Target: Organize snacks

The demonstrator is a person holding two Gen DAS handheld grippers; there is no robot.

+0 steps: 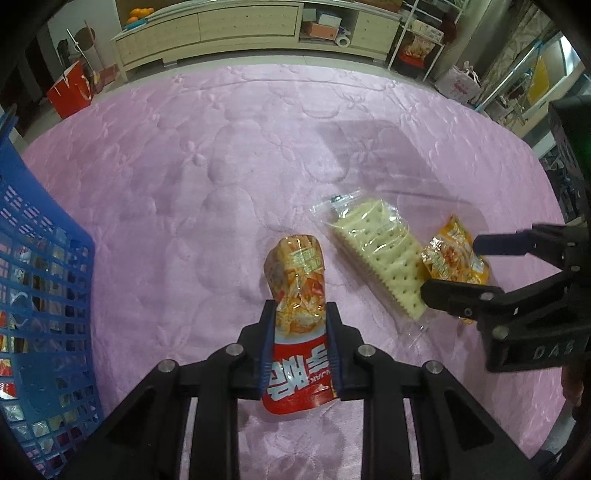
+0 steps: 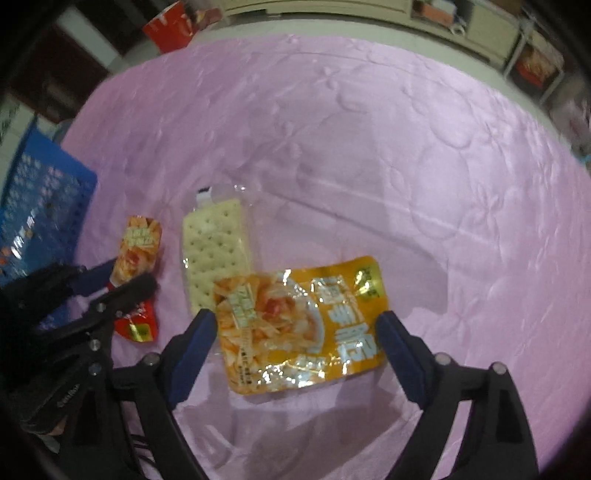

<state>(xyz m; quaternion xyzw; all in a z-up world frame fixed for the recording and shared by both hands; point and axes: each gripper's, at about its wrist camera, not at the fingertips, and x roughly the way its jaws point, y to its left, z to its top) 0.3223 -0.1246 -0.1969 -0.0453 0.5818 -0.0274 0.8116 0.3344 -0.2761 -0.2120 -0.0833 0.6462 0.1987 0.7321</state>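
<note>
Left wrist view: the left gripper (image 1: 300, 328) is seen pointing steeply down over a pink quilted bedspread (image 1: 221, 155); its jaws are narrowed and clamped on a red and orange foil snack pouch (image 1: 297, 295), the blue pads (image 1: 266, 350) pressed on both sides of the pouch's middle, the red lettered end lying nearest the camera. A clear plastic sleeve of pale square crackers (image 1: 376, 254) is laid just right of the held pouch; a yellow foil snack packet (image 1: 456, 254) is touching the sleeve's right side. The right gripper (image 1: 458, 266) is seen at the right edge, its jaws spread wide above and on either side of the yellow packet, not pressed on it. A blue plastic lattice basket (image 1: 40, 280) is stood at the left edge, shiny wrappers visible through its wall; a cream cabinet (image 1: 236, 33) and a red paper bag (image 1: 70, 92) are seen far off.

Right wrist view, slightly blurred: the right gripper (image 2: 297, 334) is held wide, the yellow packet (image 2: 299, 325) flat on the bedspread (image 2: 406, 147) between the blue pads (image 2: 192, 350); whether the pads are touching it cannot be told, no squeeze is seen. The cracker sleeve (image 2: 214, 243) is partly covered by the packet's far left corner; further left the red pouch (image 2: 136, 254) is pinched in the left gripper (image 2: 122, 277); the basket (image 2: 37, 221) is at the far left.
</note>
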